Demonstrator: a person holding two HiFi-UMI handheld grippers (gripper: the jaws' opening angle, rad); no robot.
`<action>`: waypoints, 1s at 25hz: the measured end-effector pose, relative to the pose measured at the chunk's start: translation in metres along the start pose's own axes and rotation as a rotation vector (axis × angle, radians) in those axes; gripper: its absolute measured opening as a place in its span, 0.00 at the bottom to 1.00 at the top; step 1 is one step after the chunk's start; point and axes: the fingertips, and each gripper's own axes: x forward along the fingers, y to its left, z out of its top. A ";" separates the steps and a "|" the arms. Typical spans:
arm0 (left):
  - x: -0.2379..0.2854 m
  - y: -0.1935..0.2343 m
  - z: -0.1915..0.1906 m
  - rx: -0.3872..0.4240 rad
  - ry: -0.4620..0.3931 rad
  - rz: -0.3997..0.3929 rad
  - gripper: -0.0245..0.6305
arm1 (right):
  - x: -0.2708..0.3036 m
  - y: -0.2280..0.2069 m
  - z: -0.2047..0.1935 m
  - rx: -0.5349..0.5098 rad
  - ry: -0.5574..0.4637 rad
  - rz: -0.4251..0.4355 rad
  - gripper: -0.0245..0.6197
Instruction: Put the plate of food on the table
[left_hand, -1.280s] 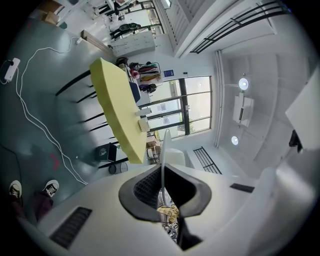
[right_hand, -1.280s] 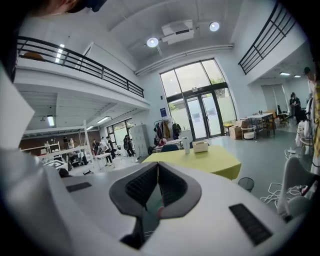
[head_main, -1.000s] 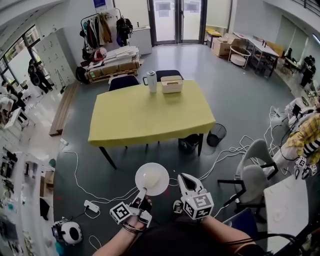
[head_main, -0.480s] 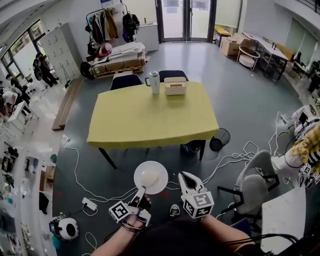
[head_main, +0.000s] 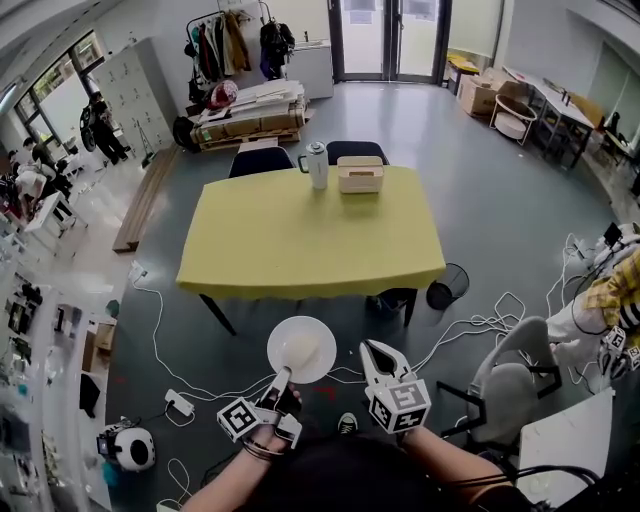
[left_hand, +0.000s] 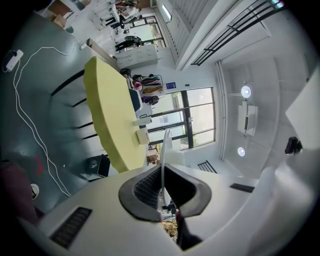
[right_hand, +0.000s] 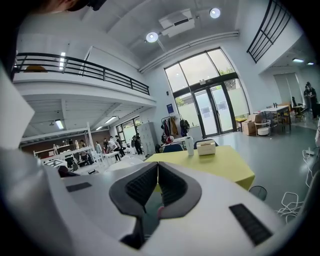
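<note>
Over the floor, short of the yellow tabletop (head_main: 300, 240), my left hand-held gripper (head_main: 281, 378) is clamped on the near rim of the white plate (head_main: 280, 338), face up with pale food (head_main: 304, 352). The right hand-held gripper (head_main: 377, 350) is just beside it, jaws together, empty. The marker cubes (head_main: 240, 422) carry square black-and-white codes only

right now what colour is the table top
Yellow. The table top shows it best in the head view.
</note>
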 end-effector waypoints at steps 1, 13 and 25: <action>0.003 0.000 0.001 0.002 0.000 0.002 0.06 | 0.002 -0.002 0.001 0.001 -0.002 0.001 0.06; 0.049 0.007 0.028 0.012 0.006 -0.005 0.06 | 0.045 -0.021 0.015 -0.025 0.003 0.006 0.06; 0.115 0.013 0.071 0.010 0.059 -0.010 0.06 | 0.112 -0.052 0.043 -0.023 0.001 -0.048 0.06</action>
